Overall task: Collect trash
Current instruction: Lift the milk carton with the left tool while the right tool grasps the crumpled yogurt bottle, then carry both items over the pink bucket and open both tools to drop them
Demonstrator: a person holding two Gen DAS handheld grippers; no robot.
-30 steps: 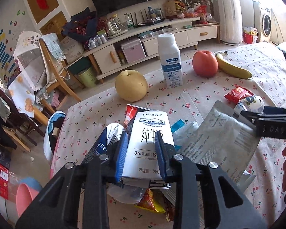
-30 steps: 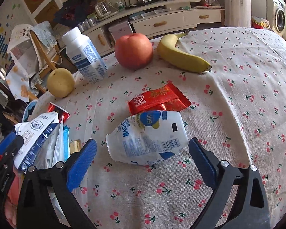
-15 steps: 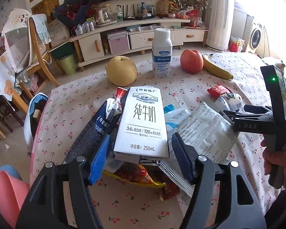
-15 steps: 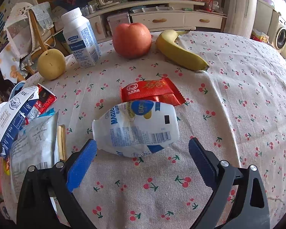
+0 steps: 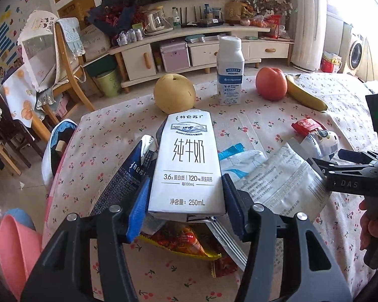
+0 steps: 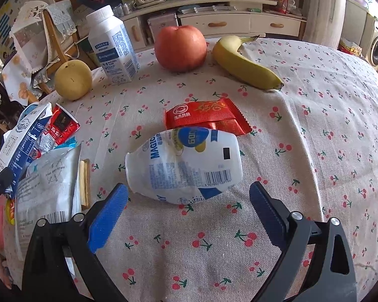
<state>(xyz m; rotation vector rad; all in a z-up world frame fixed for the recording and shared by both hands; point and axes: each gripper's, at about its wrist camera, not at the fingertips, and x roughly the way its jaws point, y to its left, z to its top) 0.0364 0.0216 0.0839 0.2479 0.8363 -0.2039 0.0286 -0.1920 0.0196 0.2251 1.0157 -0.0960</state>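
A white 250 mL milk carton [image 5: 186, 163] lies flat on top of a trash pile: a dark blue carton [image 5: 123, 183], a silver foil pouch [image 5: 282, 178] and a yellow-red snack wrapper [image 5: 181, 239]. My left gripper [image 5: 185, 181] straddles the carton's near end. Its jaws are closing, and the pads stand right beside the carton's long edges without squeezing it. My right gripper [image 6: 187, 190] hangs wide open just short of a crumpled white yoghurt bottle [image 6: 186, 163] lying on its side. A red wrapper [image 6: 206, 115] lies behind the bottle.
At the far side of the cherry-print tablecloth [image 6: 315, 125] are a pear [image 6: 73, 79], an upright white bottle [image 6: 112, 45], an apple [image 6: 180, 47] and a banana [image 6: 244, 63]. A wooden chair [image 5: 65, 58] and a green bin [image 5: 108, 83] stand beyond the table's left edge.
The left jaws let go of the milk carton, spread wide, then came partly back together around it. The carton now rests on the pile. The right gripper stayed open over the bottle.
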